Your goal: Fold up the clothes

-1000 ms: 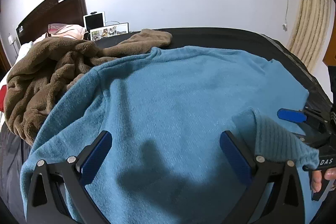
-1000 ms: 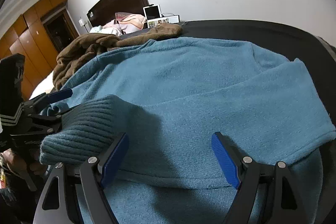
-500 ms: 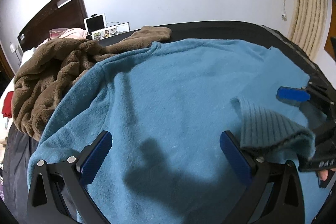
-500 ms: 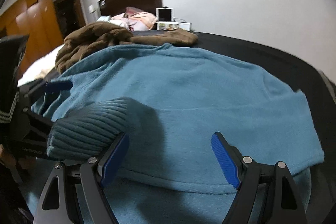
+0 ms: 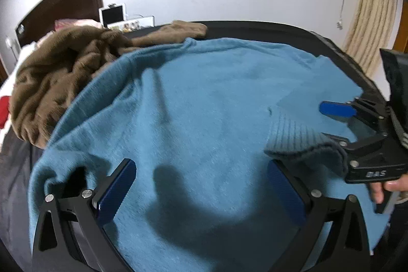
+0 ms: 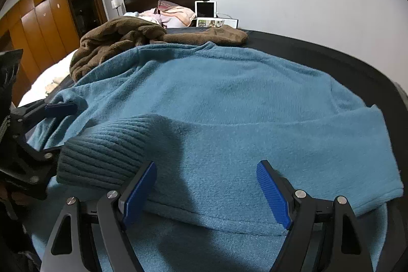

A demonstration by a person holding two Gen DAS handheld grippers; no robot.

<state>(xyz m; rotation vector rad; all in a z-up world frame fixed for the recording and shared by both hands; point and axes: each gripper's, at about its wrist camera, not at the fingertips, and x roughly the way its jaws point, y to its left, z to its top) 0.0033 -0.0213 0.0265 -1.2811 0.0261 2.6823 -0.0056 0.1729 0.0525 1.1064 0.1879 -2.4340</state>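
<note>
Two grippers: both over the blue sweater [image 5: 209, 103], neither pinching cloth.
Left gripper [image 5: 201, 191]: jaws spread wide, only sweater body below them, nothing between the pads.
Right gripper [image 6: 206, 191]: jaws spread wide and empty; ribbed cuff [image 6: 102, 147] lies just beside its left finger, loose, not clamped.
Sweater location: flat on the dark bed cover [image 6: 318, 52], neck toward the far wall, right sleeve [image 6: 306, 152] folded across the body, cuff ending near the middle of the near edge.
Changed in last second: both hands slid a little sideways. In the left view the cuff [image 5: 301, 139] sits further right of the jaw than a second ago. The right camera's view has rolled. Cuff has not lifted; sleeve fold looks the same.
Meaning for task: judged, sleeve fold is laid and let go; hands seem to be repositioning. Left sleeve edge [image 5: 58, 170] near the left gripper looks like the likely next grab, not yet taken.
Clutter: brown blanket [image 5: 63, 73] heaped at far left, touching the sweater shoulder.
Person: fingers [image 5: 387, 188] on the right handle, visible in the left view.
</note>
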